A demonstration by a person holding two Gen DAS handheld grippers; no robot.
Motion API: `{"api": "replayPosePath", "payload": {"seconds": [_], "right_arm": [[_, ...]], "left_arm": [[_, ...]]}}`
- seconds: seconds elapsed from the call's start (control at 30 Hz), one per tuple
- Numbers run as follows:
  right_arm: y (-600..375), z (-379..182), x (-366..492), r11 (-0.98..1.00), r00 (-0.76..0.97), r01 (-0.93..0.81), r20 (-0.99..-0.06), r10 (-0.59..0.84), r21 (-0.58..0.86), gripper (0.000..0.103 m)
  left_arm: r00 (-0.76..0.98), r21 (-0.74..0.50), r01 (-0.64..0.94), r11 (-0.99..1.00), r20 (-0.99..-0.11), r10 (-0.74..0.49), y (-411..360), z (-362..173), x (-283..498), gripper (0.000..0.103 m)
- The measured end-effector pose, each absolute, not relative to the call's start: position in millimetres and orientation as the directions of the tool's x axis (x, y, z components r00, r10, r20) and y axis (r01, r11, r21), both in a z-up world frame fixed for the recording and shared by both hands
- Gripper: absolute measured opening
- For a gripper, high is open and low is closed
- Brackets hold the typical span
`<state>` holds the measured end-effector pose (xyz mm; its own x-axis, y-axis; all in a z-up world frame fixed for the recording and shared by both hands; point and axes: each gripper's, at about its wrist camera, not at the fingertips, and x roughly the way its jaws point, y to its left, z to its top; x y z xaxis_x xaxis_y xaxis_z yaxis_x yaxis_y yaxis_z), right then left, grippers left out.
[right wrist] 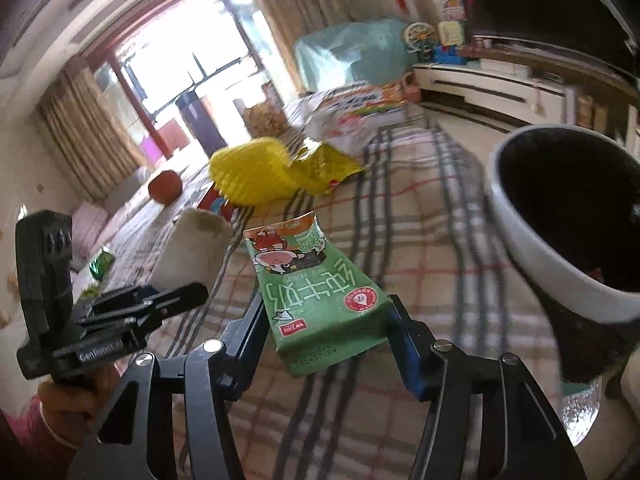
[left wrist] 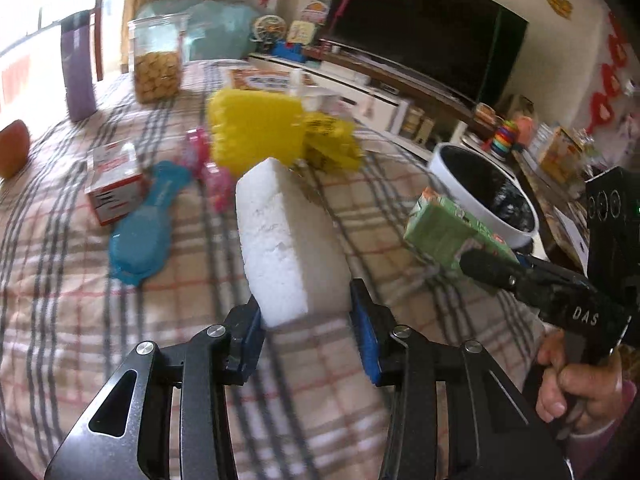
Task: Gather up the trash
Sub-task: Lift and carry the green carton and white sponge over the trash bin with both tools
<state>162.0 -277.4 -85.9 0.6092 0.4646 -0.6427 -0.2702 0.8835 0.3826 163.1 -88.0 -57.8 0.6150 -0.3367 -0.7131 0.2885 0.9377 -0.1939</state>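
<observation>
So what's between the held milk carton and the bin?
Nothing: in the right wrist view only bare plaid cloth separates the carton from the bin.

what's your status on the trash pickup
Left gripper shut on foam block. Right gripper shut on green milk carton. White bin close on right, path clear.

Cookie jar, purple bottle and television stand behind.
</observation>
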Motion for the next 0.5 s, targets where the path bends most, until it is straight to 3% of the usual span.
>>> {"api": "replayPosePath", "payload": {"seconds": [0.5], "right_arm": [[-352.8,-70.1,141.2,0.908,0.709,-0.107,-0.609,0.356,0.406,0.058]], "left_arm": [[0.560,-0.174,0.447,0.878,-0.711,-0.426,-166.3,-46.4,164.5,0.038]]}}
